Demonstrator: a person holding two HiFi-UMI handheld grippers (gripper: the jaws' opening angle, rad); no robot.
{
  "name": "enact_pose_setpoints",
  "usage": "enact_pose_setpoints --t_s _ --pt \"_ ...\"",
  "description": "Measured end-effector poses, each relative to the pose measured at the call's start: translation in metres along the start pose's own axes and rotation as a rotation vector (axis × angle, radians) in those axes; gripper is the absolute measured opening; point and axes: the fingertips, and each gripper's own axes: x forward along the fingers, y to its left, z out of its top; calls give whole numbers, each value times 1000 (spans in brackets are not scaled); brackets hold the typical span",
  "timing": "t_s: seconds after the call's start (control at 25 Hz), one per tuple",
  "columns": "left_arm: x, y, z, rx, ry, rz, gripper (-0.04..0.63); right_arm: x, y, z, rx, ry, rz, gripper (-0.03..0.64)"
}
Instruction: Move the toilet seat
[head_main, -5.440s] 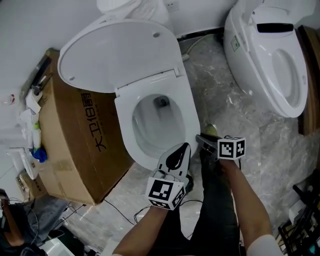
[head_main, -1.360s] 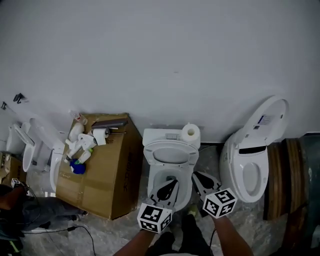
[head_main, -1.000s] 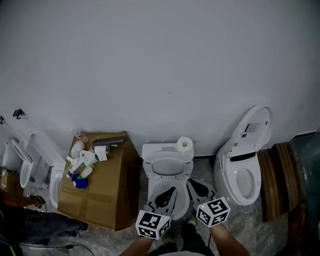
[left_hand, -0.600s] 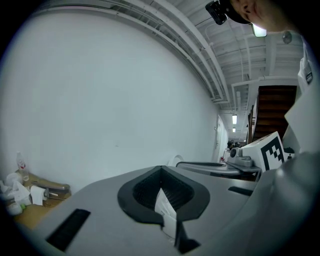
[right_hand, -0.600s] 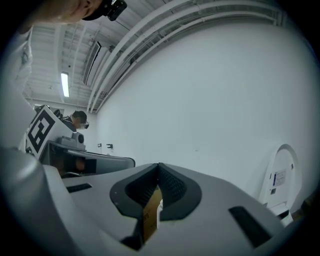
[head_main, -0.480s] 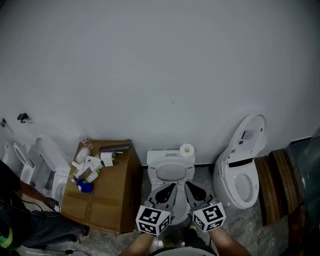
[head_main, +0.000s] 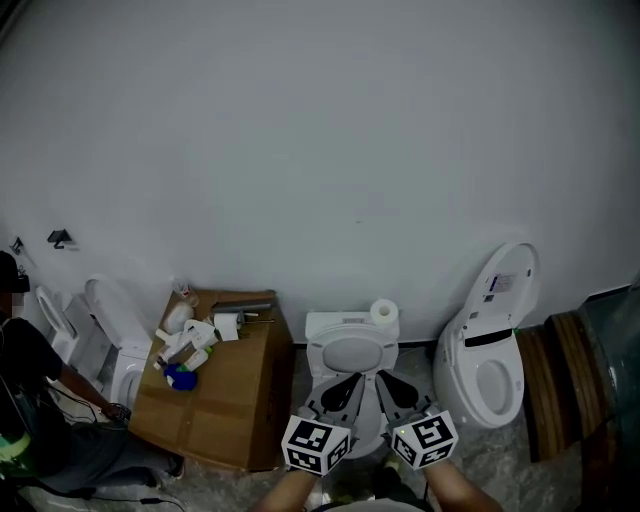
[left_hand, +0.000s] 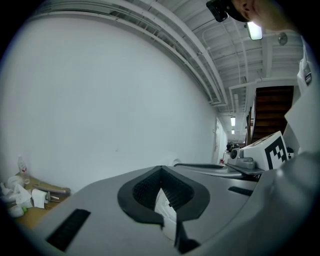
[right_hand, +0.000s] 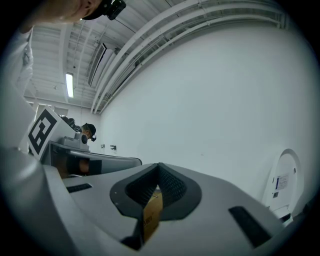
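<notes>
Head view showed the toilet seat (head_main: 352, 357) on the middle toilet (head_main: 340, 326), at the floor's back edge by the wall. Its front was hidden under the left gripper (head_main: 344, 392) and right gripper (head_main: 392, 390), so I could not tell whether it was raised or lowered.

Left gripper view showed its jaws closed together on nothing, with white porcelain in the slit.

Right gripper view showed the same, jaws together and empty, with the cardboard box (head_main: 215, 400) behind.

This fit either standing off before a grasp or standing back after one. Either way, holding both grippers level and clear of the rim seemed wise.
</notes>
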Motion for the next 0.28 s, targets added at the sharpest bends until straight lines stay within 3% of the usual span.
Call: enact_pose_setpoints --t_s 0.28 --pt "-8 -6 -1 3 -2 4 9 -7 3 -1 10 6 -1 14"
